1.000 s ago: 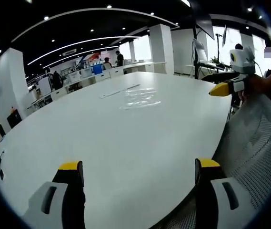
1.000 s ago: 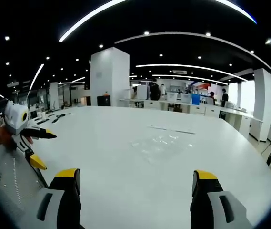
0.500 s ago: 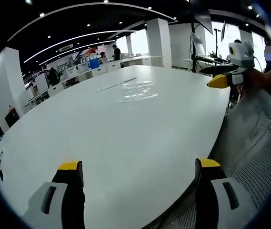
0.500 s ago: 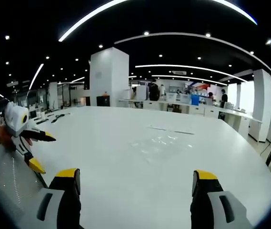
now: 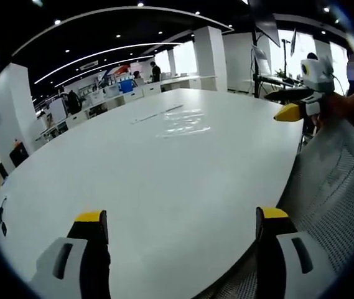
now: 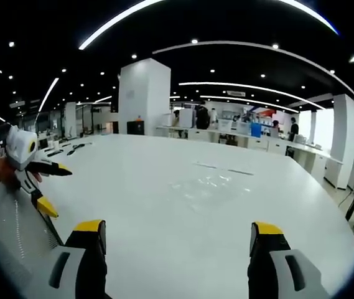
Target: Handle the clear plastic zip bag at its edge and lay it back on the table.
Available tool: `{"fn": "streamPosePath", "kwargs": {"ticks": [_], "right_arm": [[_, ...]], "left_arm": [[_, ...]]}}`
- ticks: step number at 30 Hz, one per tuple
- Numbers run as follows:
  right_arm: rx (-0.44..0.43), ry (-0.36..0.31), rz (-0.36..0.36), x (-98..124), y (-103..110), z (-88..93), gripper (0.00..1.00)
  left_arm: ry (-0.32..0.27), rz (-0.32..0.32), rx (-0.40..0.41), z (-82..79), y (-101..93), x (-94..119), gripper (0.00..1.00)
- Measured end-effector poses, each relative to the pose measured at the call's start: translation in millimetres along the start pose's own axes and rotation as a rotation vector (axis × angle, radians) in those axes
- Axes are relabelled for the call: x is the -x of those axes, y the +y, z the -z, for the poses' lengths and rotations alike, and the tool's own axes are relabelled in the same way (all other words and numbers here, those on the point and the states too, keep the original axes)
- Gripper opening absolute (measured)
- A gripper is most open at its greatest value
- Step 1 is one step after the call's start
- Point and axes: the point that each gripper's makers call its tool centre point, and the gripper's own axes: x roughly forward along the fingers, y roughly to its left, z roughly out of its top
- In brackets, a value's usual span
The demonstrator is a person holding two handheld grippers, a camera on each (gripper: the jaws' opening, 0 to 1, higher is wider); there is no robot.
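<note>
Both grippers, left gripper [image 5: 177, 221] and right gripper [image 6: 173, 230], jaws wide apart, empty, well short of clear zip bag [image 6: 209, 185] flat on white table [image 6: 164, 212].

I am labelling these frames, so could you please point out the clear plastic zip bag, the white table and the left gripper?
clear plastic zip bag [image 6: 209, 185]: right gripper view, crinkled middle.
white table [image 5: 133, 180]: left gripper view, bare top.
left gripper [image 5: 180, 227]: left gripper view, midway between yellow tips.

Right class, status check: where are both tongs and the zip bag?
Left tongs open, empty, over near table edge. Right tongs open, empty. Zip bag flat mid-table, untouched, well ahead. Nothing in the path.
</note>
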Motion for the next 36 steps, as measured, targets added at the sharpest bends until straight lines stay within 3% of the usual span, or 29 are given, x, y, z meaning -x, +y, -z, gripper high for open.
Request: {"fn": "streamPosePath", "kwargs": {"ticks": [7,16,27,36], "right_arm": [[-0.005,0.008,0.006,0.3,-3.0,-0.4,0.95],[0.036,0.035,-0.013,-6.7,-4.5,-9.6,0.94],[0.105,0.064,-0.055,-35.4,-10.2,-19.2,0.9],[0.146,0.101,-0.098,-58.6,-12.9,-24.7,0.84]], "left_arm": [[-0.018,-0.005,0.002,-5.0,5.2,1.2,0.96],[0.011,0.037,-0.028,-5.3,4.9,-1.5,0.95],[-0.002,0.092,-0.077,-29.5,-3.1,-4.6,0.94],[0.014,0.122,-0.097,-33.7,-7.8,-10.2,0.9]]}}
